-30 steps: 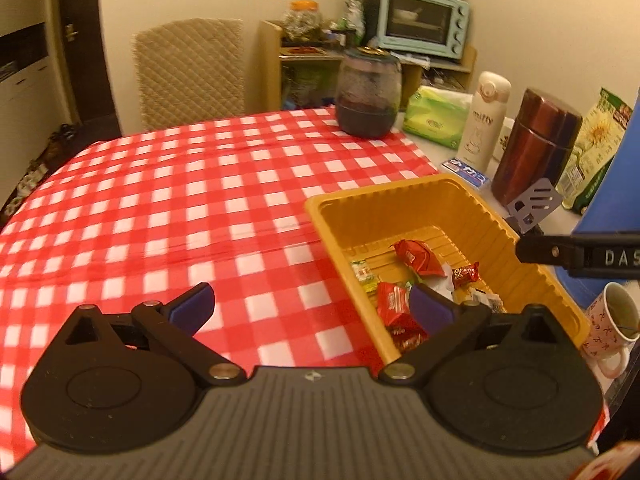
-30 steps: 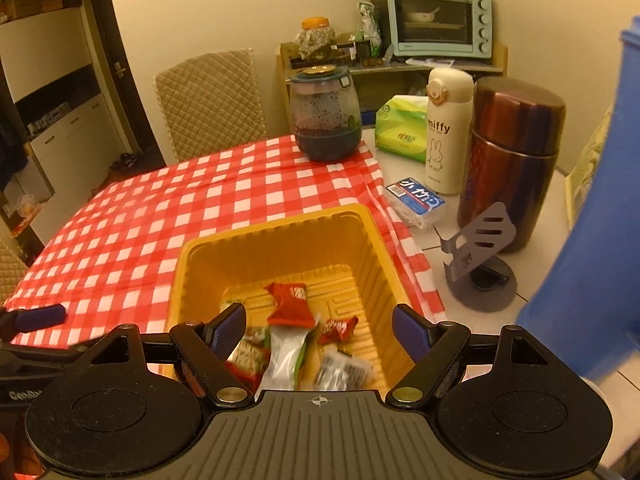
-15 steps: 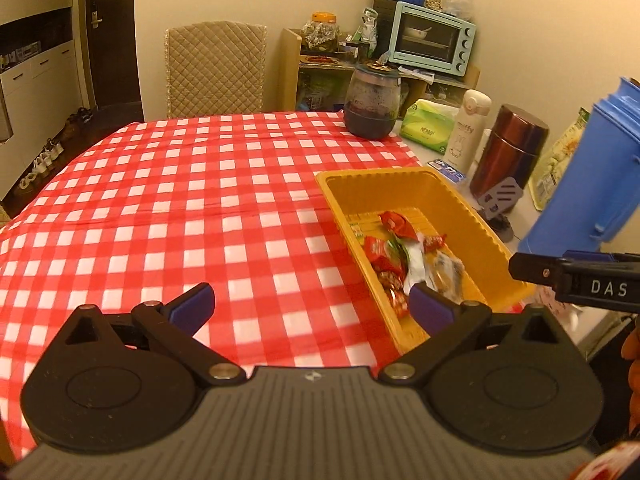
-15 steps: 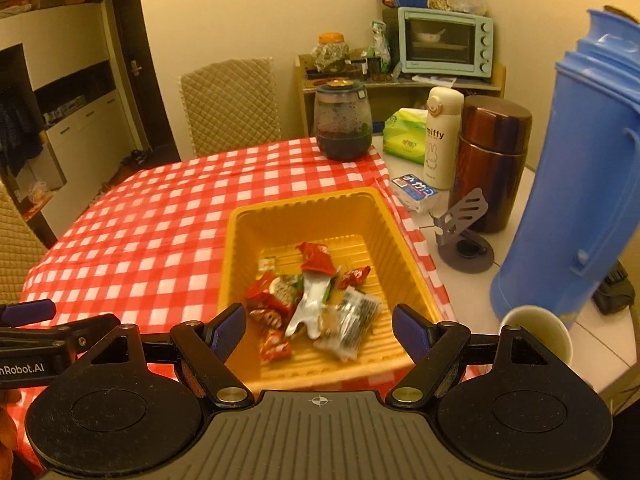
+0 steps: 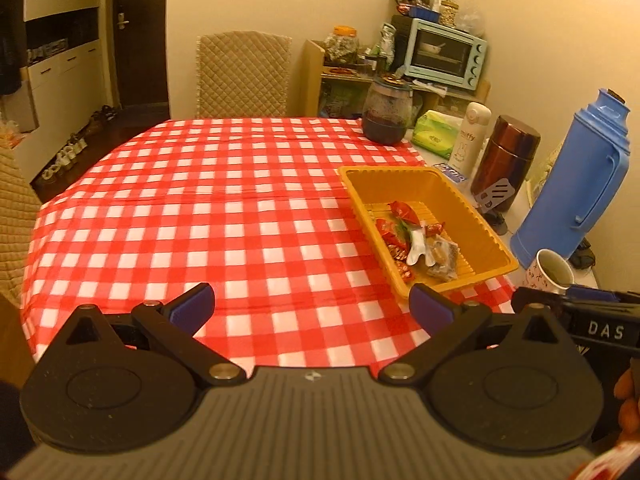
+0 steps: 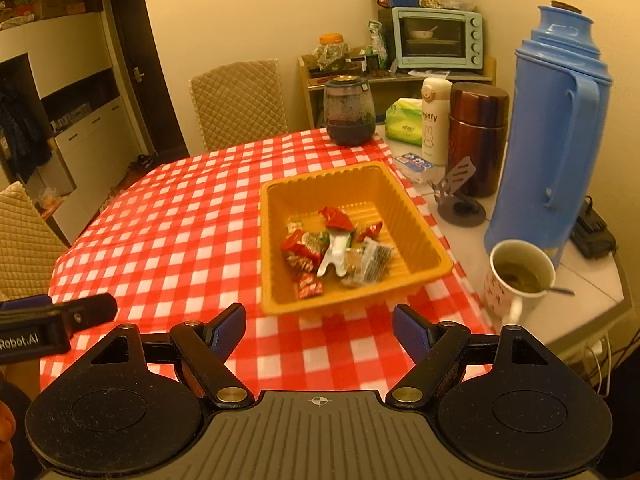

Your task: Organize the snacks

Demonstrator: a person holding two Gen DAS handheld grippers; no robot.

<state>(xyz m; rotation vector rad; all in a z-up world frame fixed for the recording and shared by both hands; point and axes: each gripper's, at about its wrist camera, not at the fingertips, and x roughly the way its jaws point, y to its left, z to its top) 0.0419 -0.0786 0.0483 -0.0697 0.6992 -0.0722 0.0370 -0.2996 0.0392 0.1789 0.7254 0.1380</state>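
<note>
A yellow plastic tray point(image 6: 416, 216) point(image 5: 476, 216) sits on the red checked tablecloth point(image 5: 224, 224) near the table's right side. Inside it lies a heap of wrapped snacks point(image 6: 336, 252) point(image 5: 420, 244): red packets, a silver one and clear ones. My left gripper point(image 5: 310, 306) hangs open over the cloth, nearer than the tray and to its left, with nothing between its blue pads. My right gripper point(image 6: 318, 328) is open too, held back from the tray's near rim and empty. Each gripper shows at the edge of the other's view.
Right of the tray stand a white mug of tea point(image 6: 518, 274), a tall blue thermos point(image 6: 556, 128), a brown flask point(image 6: 478, 136), a white bottle point(image 6: 434, 120) and a grey phone stand point(image 6: 458, 192). A dark jar point(image 6: 349, 110) sits at the far edge. Padded chairs point(image 6: 238, 104) ring the table.
Both grippers have pulled back and risen from the tray, which now looks smaller and farther. The whole table, the thermos and the mug have come into view. Jaws stayed open.
</note>
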